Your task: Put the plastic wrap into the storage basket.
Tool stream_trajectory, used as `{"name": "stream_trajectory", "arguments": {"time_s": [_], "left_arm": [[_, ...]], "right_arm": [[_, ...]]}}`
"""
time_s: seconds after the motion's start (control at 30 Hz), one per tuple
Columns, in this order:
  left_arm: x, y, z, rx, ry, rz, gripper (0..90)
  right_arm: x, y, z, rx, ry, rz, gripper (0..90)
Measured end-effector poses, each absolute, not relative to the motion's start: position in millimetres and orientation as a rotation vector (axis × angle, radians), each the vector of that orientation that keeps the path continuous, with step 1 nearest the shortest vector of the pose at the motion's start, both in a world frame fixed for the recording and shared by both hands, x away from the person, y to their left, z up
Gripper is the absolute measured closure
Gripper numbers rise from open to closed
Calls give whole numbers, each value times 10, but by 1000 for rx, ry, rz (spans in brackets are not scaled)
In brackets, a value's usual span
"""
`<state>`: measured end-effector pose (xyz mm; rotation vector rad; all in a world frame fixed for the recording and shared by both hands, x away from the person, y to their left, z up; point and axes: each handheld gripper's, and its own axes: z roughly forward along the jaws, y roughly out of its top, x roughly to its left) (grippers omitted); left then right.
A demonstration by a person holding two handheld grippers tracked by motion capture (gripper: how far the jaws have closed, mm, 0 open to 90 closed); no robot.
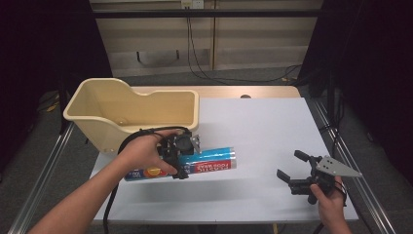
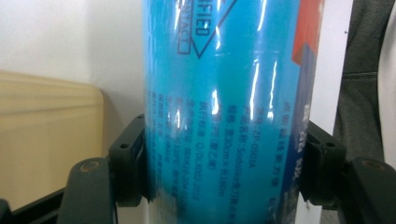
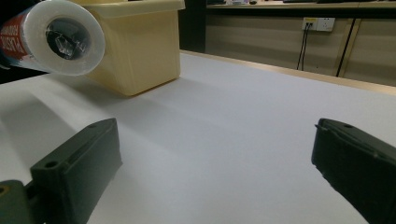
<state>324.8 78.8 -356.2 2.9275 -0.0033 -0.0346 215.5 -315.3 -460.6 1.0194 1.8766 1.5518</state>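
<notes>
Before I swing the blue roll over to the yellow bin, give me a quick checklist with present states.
1. Left gripper clamped on the blue roll: ok.
2. Grip near the roll's middle: ok.
3. Roll off the table: ok, the right gripper view shows it raised.
4. Yellow bin upright, mouth open: ok.
5. Bin long enough for the roll: cannot tell.
6. Right gripper open, away from the path: ok.

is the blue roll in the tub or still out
Out. The left gripper holds the roll level just in front of the tub, above the table.
</notes>
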Motion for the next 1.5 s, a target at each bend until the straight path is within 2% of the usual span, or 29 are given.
{"name": "stream_trajectory", "arguments": {"time_s": [0.63, 1.27, 1.5], "left_arm": [[3327, 797, -3099, 2921, 18, -50, 322], [3490, 720, -2700, 2950, -3, 22, 322], [3590, 717, -2536, 2907, 25, 35, 322]], "right_arm": [[2160, -3152, -4608, 1018, 1877, 1555, 9], [2162, -3165, -4604, 1028, 1866, 1564, 9], [2159, -3170, -4602, 1029, 1866, 1566, 9]]}}
